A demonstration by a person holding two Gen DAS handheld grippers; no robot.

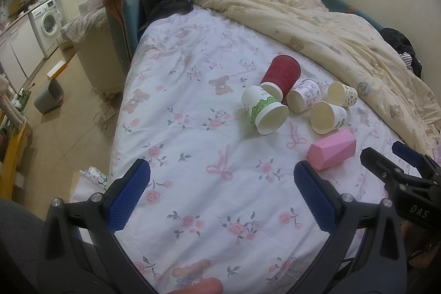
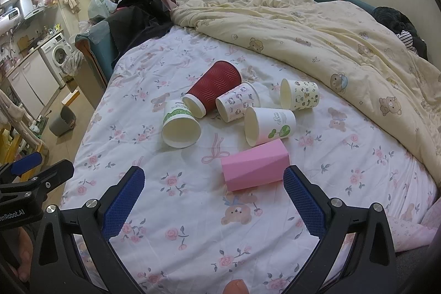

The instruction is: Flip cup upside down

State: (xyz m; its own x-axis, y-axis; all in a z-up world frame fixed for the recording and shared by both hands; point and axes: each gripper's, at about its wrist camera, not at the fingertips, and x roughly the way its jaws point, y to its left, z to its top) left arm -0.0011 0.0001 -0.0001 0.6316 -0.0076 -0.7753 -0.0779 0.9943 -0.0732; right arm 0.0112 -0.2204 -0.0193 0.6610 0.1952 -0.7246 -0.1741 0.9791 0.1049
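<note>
Several cups lie on their sides on the floral bed sheet (image 2: 193,225). A pink faceted cup (image 2: 255,166) lies nearest, just ahead of my right gripper (image 2: 213,194), which is open and empty. Behind it lie a white cup with a green tree (image 2: 271,126), a green-banded white cup (image 2: 180,123), a red ribbed cup (image 2: 213,86) and two patterned cups (image 2: 238,101) (image 2: 300,94). My left gripper (image 1: 222,189) is open and empty over bare sheet, with the pink cup (image 1: 332,152) ahead to its right and the green-banded cup (image 1: 264,110) further ahead.
A cream quilt (image 2: 317,32) is bunched along the far and right side of the bed. Dark clothes (image 2: 137,15) pile at the bed's far left. The bed's left edge drops to a floor with a grey bin (image 2: 62,121).
</note>
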